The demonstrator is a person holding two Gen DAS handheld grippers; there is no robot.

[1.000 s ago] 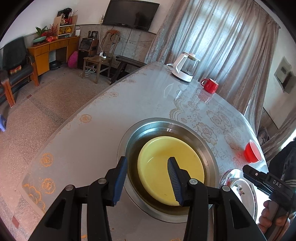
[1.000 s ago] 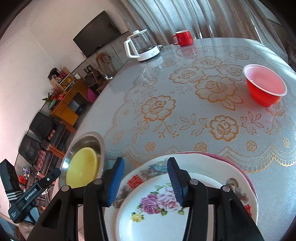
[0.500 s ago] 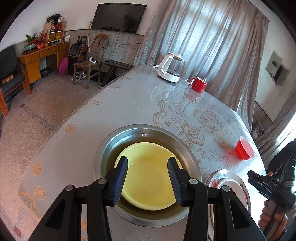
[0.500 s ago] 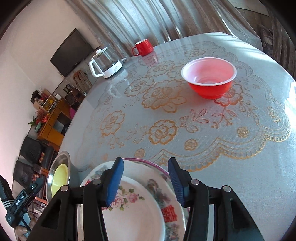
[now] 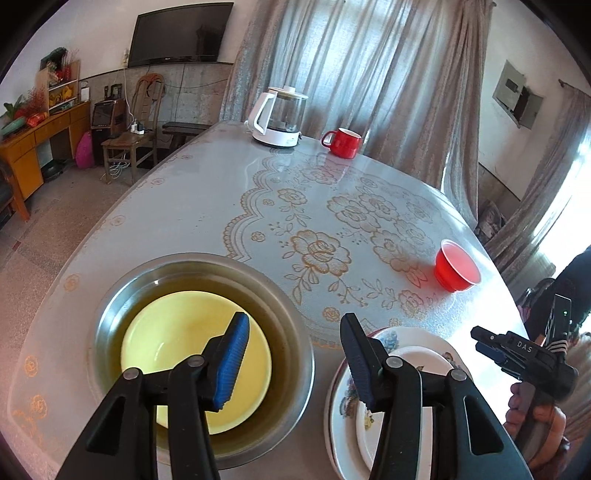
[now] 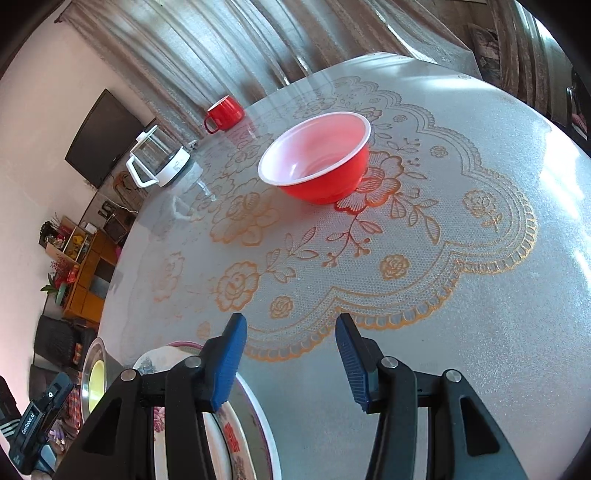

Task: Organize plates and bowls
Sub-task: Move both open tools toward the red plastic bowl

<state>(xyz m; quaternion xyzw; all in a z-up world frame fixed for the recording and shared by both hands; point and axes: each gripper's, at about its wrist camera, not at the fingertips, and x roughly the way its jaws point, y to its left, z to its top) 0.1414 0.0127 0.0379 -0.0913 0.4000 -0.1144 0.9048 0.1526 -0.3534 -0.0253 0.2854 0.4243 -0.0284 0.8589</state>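
Right wrist view shows our right gripper [image 6: 288, 354] spread and empty, the red plastic bowl with white inside [image 6: 317, 158] straight ahead across the patterned table [image 6: 480, 295], well apart, nearer than our opening, empty left gripper [image 5: 291, 360].

A dark television [image 5: 179, 35] is being carried on the pale wall, above a wooden chair [image 5: 131, 142] and an orange wooden cabinet [image 5: 35, 142] on the speckled floor [image 5: 55, 221]. Daylight is being filtered through grey curtains [image 5: 369, 70] hung behind the table [image 5: 207, 192].
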